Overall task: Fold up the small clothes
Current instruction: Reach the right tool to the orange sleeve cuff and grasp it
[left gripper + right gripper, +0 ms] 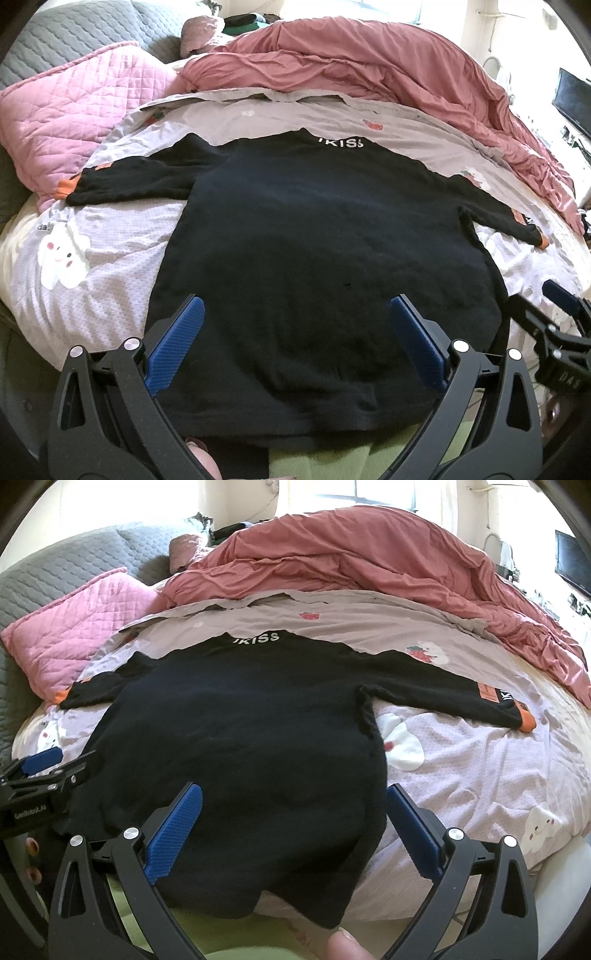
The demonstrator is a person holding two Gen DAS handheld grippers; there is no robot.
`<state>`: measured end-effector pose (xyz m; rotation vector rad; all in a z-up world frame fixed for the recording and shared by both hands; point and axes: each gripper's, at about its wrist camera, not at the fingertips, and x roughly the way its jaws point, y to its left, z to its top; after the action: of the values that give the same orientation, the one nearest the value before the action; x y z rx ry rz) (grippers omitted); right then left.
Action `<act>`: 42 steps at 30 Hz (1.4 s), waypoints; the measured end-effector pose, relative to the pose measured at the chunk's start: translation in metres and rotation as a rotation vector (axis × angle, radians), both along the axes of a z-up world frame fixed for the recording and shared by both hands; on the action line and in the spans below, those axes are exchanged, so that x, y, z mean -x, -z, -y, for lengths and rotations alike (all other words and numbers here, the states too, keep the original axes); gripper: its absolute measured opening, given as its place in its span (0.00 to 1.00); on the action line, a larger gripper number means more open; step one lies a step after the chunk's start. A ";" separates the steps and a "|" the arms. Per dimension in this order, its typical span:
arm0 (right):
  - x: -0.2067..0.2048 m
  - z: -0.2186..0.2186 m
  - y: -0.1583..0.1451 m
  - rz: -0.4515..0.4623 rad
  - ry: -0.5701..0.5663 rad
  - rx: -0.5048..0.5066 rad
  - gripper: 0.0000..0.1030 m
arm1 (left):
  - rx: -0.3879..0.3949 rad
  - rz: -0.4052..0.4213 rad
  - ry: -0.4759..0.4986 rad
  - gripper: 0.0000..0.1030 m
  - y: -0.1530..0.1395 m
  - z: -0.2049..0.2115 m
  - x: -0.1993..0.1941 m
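Black knit sweater (295,236) ahead of both wide-open, empty tools (295,332) (293,814); grabbing only the top layer would bunch it.

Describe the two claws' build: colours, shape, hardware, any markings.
Both match: the left claw and right claw have black plastic arms with triangular cut-outs, silver round pivot bolts, and flat blue finger pads with a fine dotted grip texture. Seen from the right wrist, the left body reads "GenRobot.AI" in white; the other view shows partial letters "DAS" on the right one. No cables or sleeves visible.

Black sweater (325,236) (orange cuffs), rose duvet (369,62), pink quilted pillow (74,114)
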<state>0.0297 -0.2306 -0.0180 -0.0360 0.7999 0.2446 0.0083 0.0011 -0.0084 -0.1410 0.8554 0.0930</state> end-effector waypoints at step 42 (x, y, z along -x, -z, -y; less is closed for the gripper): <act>-0.190 0.314 0.050 -0.084 0.639 -0.043 0.95 | -0.060 -0.089 0.041 0.91 0.017 0.042 -0.176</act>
<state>0.2193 -0.5448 -0.0683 0.2695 0.8497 -0.3435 0.1841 -0.0411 -0.0253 -0.0632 0.9432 0.0867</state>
